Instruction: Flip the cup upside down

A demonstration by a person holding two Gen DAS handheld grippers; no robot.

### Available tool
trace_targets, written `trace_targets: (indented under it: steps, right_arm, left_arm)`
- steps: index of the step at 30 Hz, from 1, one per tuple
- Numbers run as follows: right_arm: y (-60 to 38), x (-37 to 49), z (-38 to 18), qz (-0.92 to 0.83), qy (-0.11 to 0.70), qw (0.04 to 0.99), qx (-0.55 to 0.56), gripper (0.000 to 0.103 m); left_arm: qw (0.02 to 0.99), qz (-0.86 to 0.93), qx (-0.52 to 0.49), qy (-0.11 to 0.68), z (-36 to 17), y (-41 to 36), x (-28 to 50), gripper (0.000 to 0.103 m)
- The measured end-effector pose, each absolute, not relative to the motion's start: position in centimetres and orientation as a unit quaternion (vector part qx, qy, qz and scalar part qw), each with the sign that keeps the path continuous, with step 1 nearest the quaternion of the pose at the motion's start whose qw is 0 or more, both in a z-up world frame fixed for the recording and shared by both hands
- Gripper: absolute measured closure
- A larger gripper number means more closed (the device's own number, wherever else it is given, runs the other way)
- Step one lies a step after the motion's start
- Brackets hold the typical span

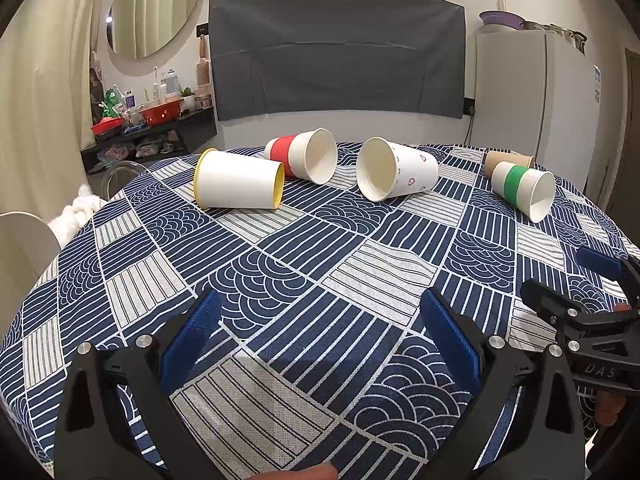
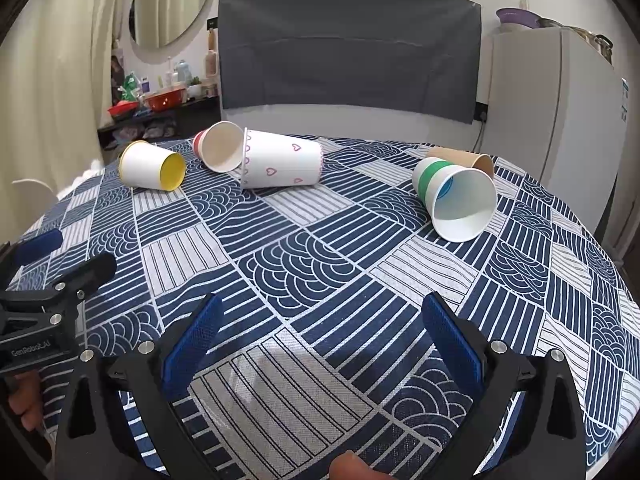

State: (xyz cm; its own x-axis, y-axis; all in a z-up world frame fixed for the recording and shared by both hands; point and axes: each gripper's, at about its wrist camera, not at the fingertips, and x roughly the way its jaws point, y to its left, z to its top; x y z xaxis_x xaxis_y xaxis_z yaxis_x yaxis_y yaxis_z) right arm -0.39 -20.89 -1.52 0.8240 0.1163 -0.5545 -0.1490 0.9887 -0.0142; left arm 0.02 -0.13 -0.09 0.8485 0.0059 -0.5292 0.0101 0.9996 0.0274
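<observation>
Several paper cups lie on their sides at the far part of the table: a yellow-rimmed cup, a red-banded cup, a cup with hearts, a green-banded cup and a brown cup behind it. My left gripper is open and empty above the near tablecloth. My right gripper is open and empty too. Each gripper also shows at the edge of the other's view: the left one, the right one.
The round table wears a blue and white patterned cloth. A grey covered panel and a white fridge stand behind it. A cluttered shelf is at the far left. A white chair back is at the left edge.
</observation>
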Motion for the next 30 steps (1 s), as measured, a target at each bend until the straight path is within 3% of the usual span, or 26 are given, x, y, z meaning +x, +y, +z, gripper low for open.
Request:
trace_targets:
  steps: [30]
  right_arm:
    - [-20.72, -0.38, -1.65, 0.074, 0.291, 0.953, -0.03, 0.008]
  left_arm:
    - [0.961, -0.001, 0.015, 0.275, 0.02, -0.28, 0.01, 0.006]
